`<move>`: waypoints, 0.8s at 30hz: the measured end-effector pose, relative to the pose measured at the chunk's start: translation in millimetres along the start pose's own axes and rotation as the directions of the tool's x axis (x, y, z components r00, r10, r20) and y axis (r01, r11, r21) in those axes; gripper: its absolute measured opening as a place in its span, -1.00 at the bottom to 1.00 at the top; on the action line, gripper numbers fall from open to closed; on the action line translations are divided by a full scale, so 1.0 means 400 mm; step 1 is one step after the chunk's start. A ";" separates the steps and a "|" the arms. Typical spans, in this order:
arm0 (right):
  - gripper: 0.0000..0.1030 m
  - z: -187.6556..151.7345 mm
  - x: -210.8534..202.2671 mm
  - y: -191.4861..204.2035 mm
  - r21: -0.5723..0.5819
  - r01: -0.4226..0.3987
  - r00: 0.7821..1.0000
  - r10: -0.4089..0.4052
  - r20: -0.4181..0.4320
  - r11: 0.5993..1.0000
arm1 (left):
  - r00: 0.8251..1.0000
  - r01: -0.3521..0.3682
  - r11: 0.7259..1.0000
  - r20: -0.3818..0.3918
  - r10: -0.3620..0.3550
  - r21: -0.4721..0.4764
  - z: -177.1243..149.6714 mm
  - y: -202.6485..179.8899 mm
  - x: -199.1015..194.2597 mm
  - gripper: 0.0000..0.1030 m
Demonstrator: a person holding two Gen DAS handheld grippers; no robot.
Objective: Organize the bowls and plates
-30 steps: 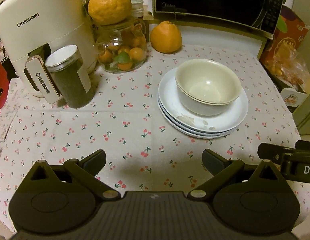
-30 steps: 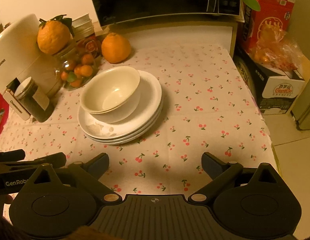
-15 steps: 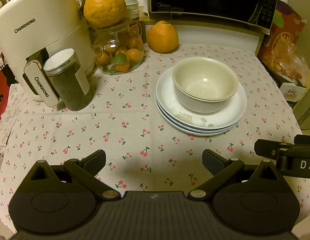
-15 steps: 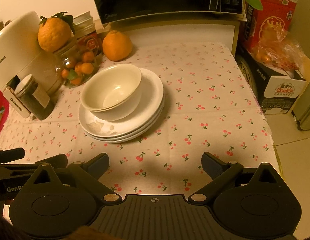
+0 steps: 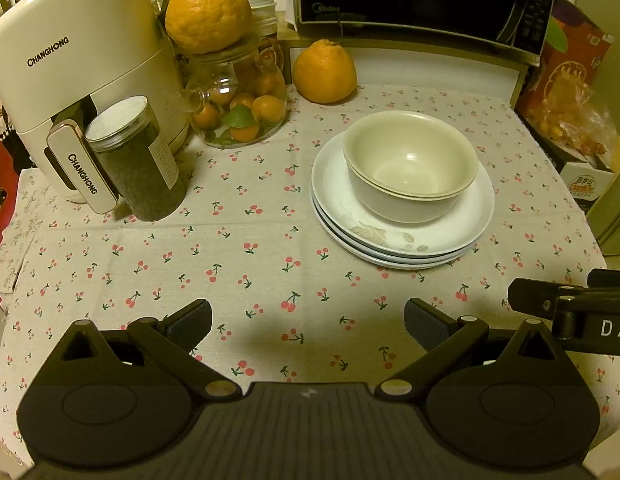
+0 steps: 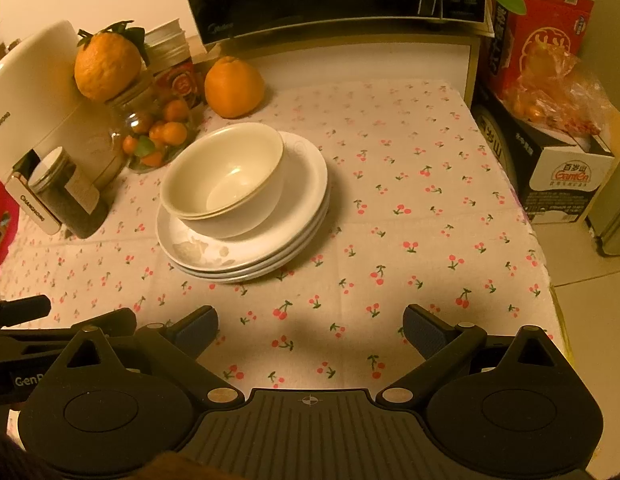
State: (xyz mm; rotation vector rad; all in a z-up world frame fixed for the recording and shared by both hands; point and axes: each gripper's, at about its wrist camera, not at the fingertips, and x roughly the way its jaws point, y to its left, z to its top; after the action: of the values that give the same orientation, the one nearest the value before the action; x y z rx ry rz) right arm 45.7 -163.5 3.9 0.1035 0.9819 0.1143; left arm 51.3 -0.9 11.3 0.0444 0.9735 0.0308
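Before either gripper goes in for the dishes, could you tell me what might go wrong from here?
1. The nested bowls sit toward the left side of the plate stack, not centred; lifting the plates with them aboard could tip them.
2. The glass jar carries a loose orange; a sideways nudge might topple it.
3. The left gripper and right gripper, both open, are close together and could collide.

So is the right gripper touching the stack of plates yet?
Apart. In the right wrist view, the open right gripper sits short of the stack of plates, with bare cherry-print tablecloth plainly visible between its fingertips and the nearest plate rim.
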 end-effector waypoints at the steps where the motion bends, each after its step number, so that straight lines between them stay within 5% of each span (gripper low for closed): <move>1: 0.94 0.000 0.000 0.001 0.000 0.000 1.000 0.000 0.000 1.000 | 1.000 0.000 1.000 -0.001 0.000 0.000 0.000 0.000 0.000 0.99; 24: 0.95 -0.002 0.007 0.005 -0.005 0.000 1.000 0.000 -0.008 1.000 | 1.000 0.013 1.000 -0.024 -0.013 -0.001 -0.002 0.003 0.010 0.99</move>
State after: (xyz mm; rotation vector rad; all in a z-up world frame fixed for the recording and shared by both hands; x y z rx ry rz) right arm 46.4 -160.9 1.4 0.0990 0.9895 0.1175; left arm 52.8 0.7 7.6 0.0365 0.9974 0.0195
